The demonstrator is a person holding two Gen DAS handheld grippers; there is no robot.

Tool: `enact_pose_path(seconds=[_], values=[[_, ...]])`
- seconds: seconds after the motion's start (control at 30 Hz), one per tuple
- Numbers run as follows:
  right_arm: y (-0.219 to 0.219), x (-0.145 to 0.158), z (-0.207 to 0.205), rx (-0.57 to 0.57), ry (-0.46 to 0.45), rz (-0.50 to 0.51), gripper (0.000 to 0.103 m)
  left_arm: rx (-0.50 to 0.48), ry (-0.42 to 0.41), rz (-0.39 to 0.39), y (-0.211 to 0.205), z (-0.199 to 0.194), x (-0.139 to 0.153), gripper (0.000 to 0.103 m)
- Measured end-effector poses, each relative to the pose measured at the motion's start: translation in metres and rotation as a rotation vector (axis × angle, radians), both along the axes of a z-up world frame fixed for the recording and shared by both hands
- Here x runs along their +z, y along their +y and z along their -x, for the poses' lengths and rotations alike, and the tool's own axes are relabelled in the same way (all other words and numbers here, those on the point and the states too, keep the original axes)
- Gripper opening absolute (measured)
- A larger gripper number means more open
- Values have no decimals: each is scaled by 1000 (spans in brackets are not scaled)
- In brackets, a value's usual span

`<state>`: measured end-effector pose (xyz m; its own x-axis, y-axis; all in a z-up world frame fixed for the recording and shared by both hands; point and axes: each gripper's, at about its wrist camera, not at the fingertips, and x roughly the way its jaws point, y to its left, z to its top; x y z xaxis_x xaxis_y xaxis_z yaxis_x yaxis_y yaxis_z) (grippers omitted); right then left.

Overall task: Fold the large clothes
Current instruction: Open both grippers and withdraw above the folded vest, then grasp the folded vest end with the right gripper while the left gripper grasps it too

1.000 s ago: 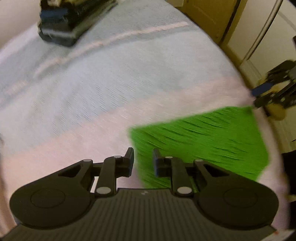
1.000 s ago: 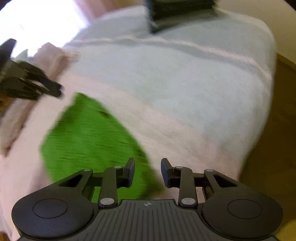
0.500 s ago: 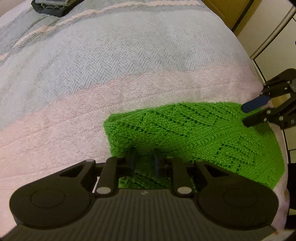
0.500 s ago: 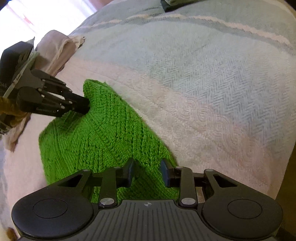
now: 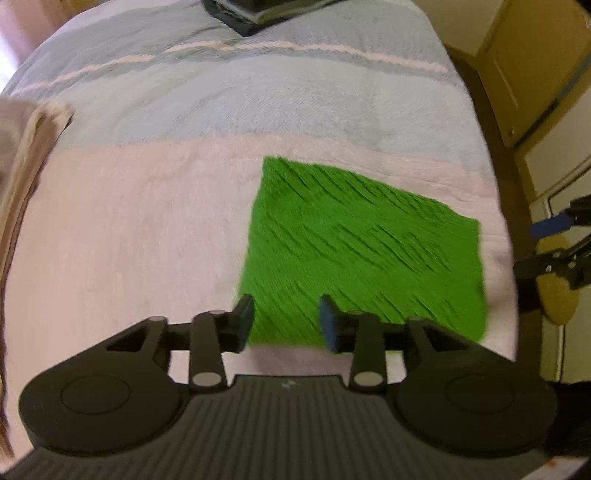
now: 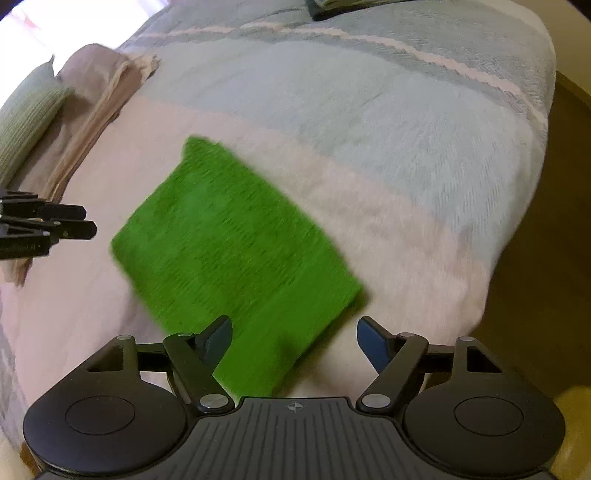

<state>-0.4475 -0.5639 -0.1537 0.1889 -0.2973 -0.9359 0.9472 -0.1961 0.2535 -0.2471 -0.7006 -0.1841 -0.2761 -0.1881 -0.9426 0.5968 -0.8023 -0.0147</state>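
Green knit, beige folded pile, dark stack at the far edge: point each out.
green knit (image 6: 229,240): right wrist view, middle of top face.
beige folded pile (image 6: 99,96): right wrist view, upper fold.
dark stack (image 5: 255,14): left wrist view, near corner.

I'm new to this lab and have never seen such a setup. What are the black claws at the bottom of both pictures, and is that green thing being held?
Each picture comes from a camera mounted on a handheld two-finger gripper. The left gripper and right gripper fill the bottom of their own views. A person carries one in each hand. The folded green knit garment lies flat on the pink and blue bedspread. Both sets of jaws have just been opening, and nothing is gripped. Each gripper also shows at the edge of the other's view.
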Motion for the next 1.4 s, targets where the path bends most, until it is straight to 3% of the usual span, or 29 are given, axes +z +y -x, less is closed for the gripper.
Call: enact_pose_path(seconds=[0.17, 0.43, 0.6, 0.7, 0.83, 0.93, 1.1, 1.27, 1.4], values=[[39, 36, -35, -1, 35, -1, 73, 1, 53, 9, 43, -28, 27, 62], [88, 62, -69, -30, 104, 22, 74, -48, 104, 75, 81, -55, 51, 75], [101, 67, -80, -8, 132, 12, 74, -75, 127, 92, 94, -66, 50, 85], [106, 67, -81, -2, 145, 9, 74, -96, 112, 109, 97, -71, 46, 86], [109, 65, -84, 5, 158, 15, 74, -165, 98, 172, 101, -71, 45, 90], [111, 63, -90, 62, 194, 70, 74, -311, 91, 322, 111, -71, 43, 93], [117, 52, -130, 364, 429, 254, 74, -678, 35, 600, 134, -69, 16, 95], [114, 0, -170, 634, 566, 347, 74, -916, -42, 684, 133, -65, -46, 95], [93, -61, -181, 686, 646, 360, 73, -1038, -81, 737, 120, -59, -102, 95]])
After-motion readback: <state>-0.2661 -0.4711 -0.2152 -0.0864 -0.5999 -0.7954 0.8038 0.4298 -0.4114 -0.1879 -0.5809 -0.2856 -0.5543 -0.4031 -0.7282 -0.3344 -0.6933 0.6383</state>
